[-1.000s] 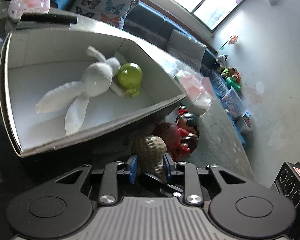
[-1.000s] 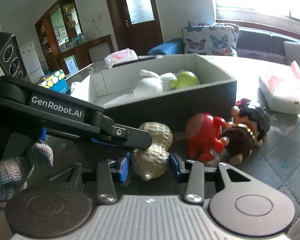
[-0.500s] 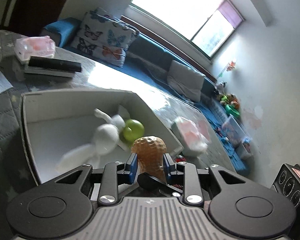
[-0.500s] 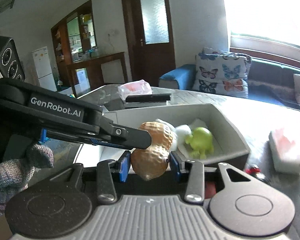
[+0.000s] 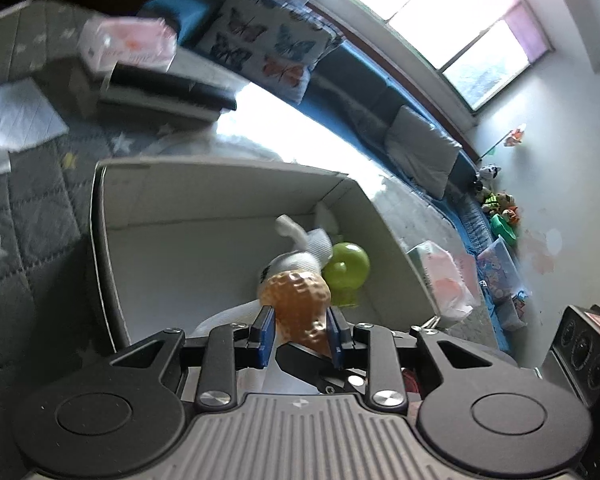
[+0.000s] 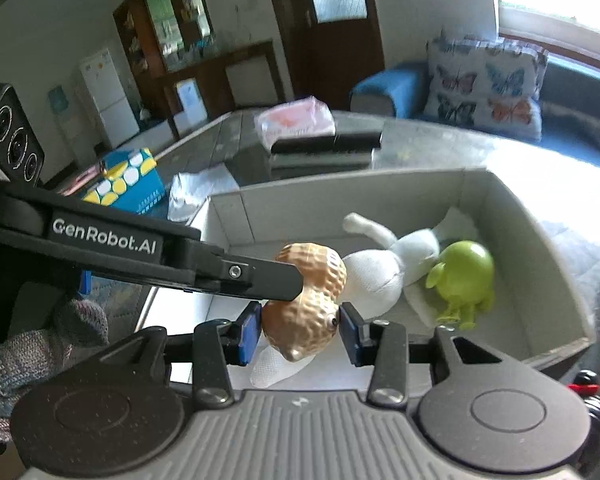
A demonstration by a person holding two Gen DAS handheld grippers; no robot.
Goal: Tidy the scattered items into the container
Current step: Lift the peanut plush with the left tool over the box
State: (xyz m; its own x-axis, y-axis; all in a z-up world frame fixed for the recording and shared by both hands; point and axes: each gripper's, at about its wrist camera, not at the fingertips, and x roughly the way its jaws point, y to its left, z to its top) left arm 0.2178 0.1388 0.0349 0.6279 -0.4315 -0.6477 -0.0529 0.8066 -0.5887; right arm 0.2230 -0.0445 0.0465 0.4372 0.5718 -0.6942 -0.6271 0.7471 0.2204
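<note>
Container (image 5: pixel 100 240), the open grey box, now lies directly ahead of and below both grippers, its near wall passing under the fingers and its floor spread out beyond them. White rabbit plush (image 6: pixel 380 276) sprawls on that floor just ahead of the fingertips, touching the green toy (image 6: pixel 464 276) ahead and to the right.

The peanut toy (image 5: pixel 296 300) hangs in the air over the near part of the box interior, above the rabbit's lower body. In the left wrist view its long axis runs forward along the fingers: narrow end pinched, fat end pointing out towards the rabbit.

The left gripper (image 5: pixel 300 332) is closed narrow on the peanut, both blue pads pressed on its lower lobe. The right gripper (image 6: pixel 298 330) brackets the same toy from its own side. Its pads sit at the shell, but whether they squeeze it I cannot tell. Both are equally near, though the left has the clear hold.

A second ago the peanut sat low, outside the box's front wall beside the red figure. Since then it has been lifted over the rim. I judge the release only needs the pads to part, dropping it onto or beside the rabbit.
</note>
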